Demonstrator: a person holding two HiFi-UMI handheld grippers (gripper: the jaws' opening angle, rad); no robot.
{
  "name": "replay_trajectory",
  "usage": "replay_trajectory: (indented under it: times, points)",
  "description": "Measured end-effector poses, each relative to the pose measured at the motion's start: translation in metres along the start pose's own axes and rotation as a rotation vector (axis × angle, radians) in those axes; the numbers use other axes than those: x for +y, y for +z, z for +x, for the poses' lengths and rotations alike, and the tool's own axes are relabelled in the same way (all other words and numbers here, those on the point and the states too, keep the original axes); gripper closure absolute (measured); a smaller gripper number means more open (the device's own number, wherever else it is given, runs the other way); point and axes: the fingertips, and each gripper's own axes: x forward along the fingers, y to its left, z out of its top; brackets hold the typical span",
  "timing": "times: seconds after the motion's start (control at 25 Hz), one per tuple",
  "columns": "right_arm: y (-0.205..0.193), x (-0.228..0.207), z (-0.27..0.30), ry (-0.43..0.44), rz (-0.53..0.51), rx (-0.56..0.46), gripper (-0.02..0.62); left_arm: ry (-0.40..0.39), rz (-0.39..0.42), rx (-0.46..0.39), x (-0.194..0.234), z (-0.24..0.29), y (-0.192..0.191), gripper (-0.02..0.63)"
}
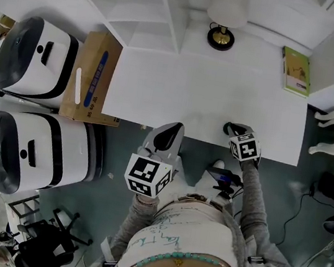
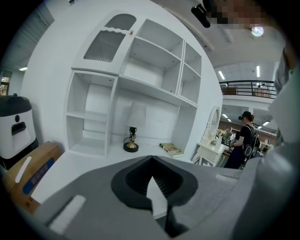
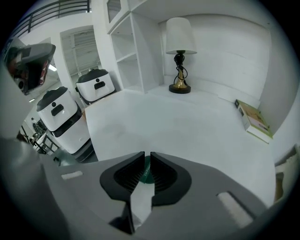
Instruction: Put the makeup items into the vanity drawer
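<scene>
- White desk top [image 1: 210,99] lies before us.
- We see the right gripper [image 3: 147,155] with its jaws slightly parted at the desk's near edge. A green item [image 3: 146,172] shows in the narrow gap.
- We see the left gripper [image 2: 151,159] closed and empty.
- Lamp [image 3: 179,56] and book [image 3: 255,122] sit far back.

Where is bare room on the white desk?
Bare: the broad middle of the desk, between the lamp, the book and the cardboard box. Crowded: its front edge, at the left hand-held gripper and right hand-held gripper.
</scene>
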Motion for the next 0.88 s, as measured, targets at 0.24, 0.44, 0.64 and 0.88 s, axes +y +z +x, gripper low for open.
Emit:
replay_trajectory:
  times: [0.24,0.44,0.64,0.88]
  points:
    - [-0.01,-0.002,0.015,-0.014,0.016,0.037,0.494,0.011,-0.003,0.006,0.003,-0.002,-0.003,0.604]
    - [-0.017,-0.005,0.024,-0.03,0.034,0.061,0.479,0.013,-0.005,0.011,0.001,-0.001,-0.005,0.604]
    - [-0.021,-0.006,0.028,-0.048,0.041,0.07,0.486,0.013,-0.003,0.011,0.0,-0.002,-0.005,0.604]
    - [-0.019,-0.004,0.029,-0.046,0.044,0.069,0.522,-0.016,0.006,0.009,-0.004,0.006,0.0,0.604]
